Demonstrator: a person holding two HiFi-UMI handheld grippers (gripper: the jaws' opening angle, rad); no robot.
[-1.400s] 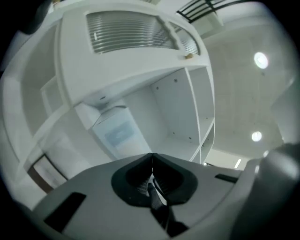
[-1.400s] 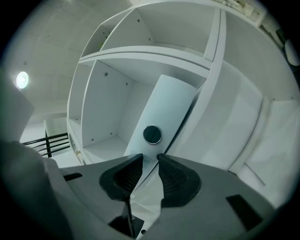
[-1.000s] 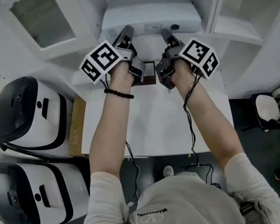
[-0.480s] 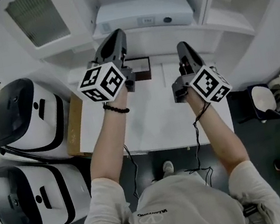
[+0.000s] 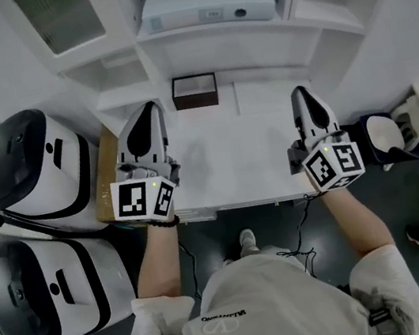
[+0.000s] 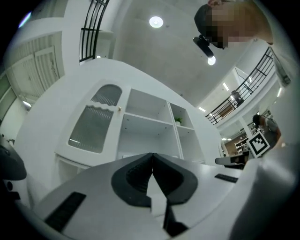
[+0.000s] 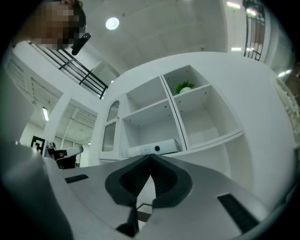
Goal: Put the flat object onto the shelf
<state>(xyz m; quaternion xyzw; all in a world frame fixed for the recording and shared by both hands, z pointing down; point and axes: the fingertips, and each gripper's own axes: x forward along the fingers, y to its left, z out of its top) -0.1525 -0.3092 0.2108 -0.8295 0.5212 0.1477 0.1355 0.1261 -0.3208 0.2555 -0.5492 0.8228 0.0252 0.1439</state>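
Both grippers are over the near half of the white table [image 5: 233,166], each in one of the person's hands, noses pointing toward the shelf unit [image 5: 137,55]. Left gripper [image 5: 149,109]: in its own view the dark ribbed pads meet along one line, pressed together, with nothing between them. Right gripper [image 5: 298,92]: its pads are likewise pressed together, and it too is empty. The flat object [image 5: 194,91], a small dark-framed rectangle with a pale face, lies at the far edge of the table, right at the foot of the shelf unit and below the shelf carrying a white box-shaped device [image 5: 205,7]. Whether it rests on the table top itself or on a low ledge of the unit cannot be told. Neither gripper touches it. It sits ahead of the grippers and between their lines of aim, near the left gripper's nose and slightly to that nose's right, and well apart from the right gripper, off to that one's left. Two white-and-black appliances [image 5: 25,171] stand left of the table.
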